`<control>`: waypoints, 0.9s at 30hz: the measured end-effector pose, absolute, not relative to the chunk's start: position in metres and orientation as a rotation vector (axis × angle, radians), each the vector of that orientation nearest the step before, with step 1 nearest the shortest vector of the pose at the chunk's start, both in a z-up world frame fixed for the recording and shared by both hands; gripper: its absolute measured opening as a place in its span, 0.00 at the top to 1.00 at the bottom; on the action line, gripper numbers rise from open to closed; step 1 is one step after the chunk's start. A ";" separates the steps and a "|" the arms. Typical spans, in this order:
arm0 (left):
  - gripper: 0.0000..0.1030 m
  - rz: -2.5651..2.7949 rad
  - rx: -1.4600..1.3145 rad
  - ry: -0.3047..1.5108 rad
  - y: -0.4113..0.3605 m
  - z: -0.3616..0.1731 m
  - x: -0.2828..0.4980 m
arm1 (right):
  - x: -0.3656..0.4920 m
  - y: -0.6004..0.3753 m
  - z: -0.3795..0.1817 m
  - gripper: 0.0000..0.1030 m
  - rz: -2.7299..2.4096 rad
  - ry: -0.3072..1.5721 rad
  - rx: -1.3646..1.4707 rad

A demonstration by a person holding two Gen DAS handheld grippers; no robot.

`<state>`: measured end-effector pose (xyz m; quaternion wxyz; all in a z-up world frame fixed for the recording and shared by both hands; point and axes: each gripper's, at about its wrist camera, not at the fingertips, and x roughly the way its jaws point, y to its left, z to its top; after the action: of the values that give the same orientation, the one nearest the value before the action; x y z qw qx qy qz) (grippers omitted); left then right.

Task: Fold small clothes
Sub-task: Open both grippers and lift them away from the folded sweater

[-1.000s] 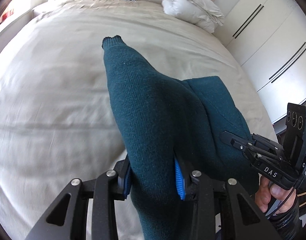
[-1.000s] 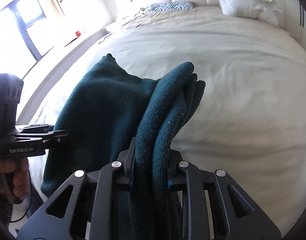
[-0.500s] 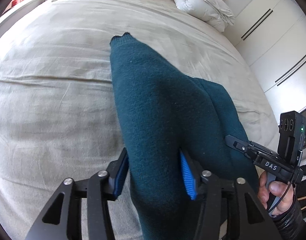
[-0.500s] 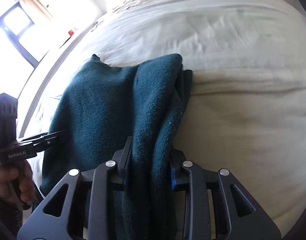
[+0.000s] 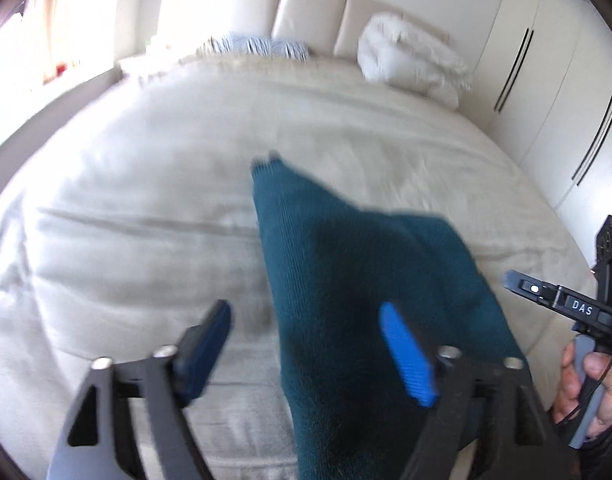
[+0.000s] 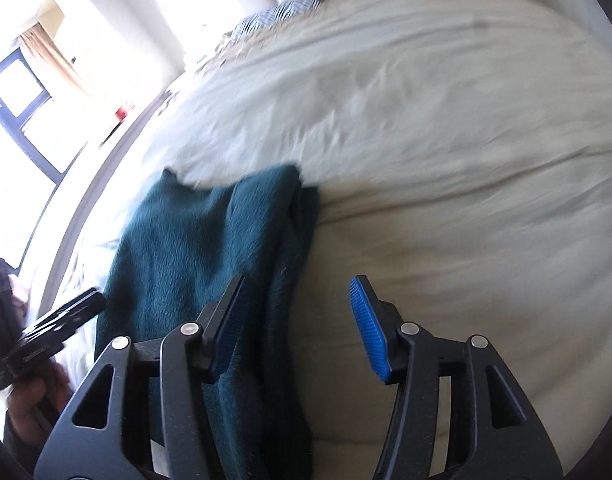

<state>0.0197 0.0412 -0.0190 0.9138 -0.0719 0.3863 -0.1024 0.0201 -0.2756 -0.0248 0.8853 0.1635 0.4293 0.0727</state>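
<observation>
A dark teal knit garment (image 5: 346, 280) lies folded lengthwise on the cream bed near its front edge; it also shows in the right wrist view (image 6: 210, 248). My left gripper (image 5: 306, 344) is open, its blue pads spread wide over the garment's near end, holding nothing. My right gripper (image 6: 298, 328) is open too, its left pad over the garment's thick folded edge and its right pad over bare sheet. The right gripper (image 5: 562, 304) also shows at the right edge of the left wrist view.
The cream bed sheet (image 5: 146, 200) stretches far ahead. A white rolled duvet (image 5: 410, 60) and a striped pillow (image 5: 258, 46) lie at the headboard. White wardrobe doors (image 5: 554, 92) stand to the right. A bright window (image 6: 22, 96) is on the left.
Both grippers were shut on the teal garment; both have opened and let it go, and it now lies on the bed. Both views have tilted upward.
</observation>
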 end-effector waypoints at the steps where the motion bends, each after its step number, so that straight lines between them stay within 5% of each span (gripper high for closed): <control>1: 0.07 -0.191 -0.132 0.751 0.042 -0.010 0.014 | 0.016 -0.278 -0.017 0.50 0.134 0.870 0.330; 5: 0.00 -0.097 -0.026 0.532 0.040 0.034 -0.015 | -0.004 -0.279 0.023 0.45 0.072 0.735 0.256; 11: 0.00 0.055 0.109 0.300 0.027 0.083 -0.054 | -0.051 -0.266 0.085 0.07 -0.005 0.420 0.146; 13: 0.00 0.038 0.104 0.288 0.025 0.098 -0.060 | -0.070 -0.260 0.106 0.01 -0.021 0.307 0.104; 20: 0.00 0.068 0.054 0.390 0.029 0.120 -0.056 | -0.097 -0.241 0.153 0.00 0.013 0.220 0.013; 27: 0.00 0.063 0.019 0.597 0.019 0.074 -0.052 | -0.088 -0.231 0.140 0.00 0.018 0.435 0.039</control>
<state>-0.0518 0.0191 0.0737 0.9552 0.0093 0.2942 0.0308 -0.0878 -0.2307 0.1403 0.9762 0.0194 0.2159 0.0090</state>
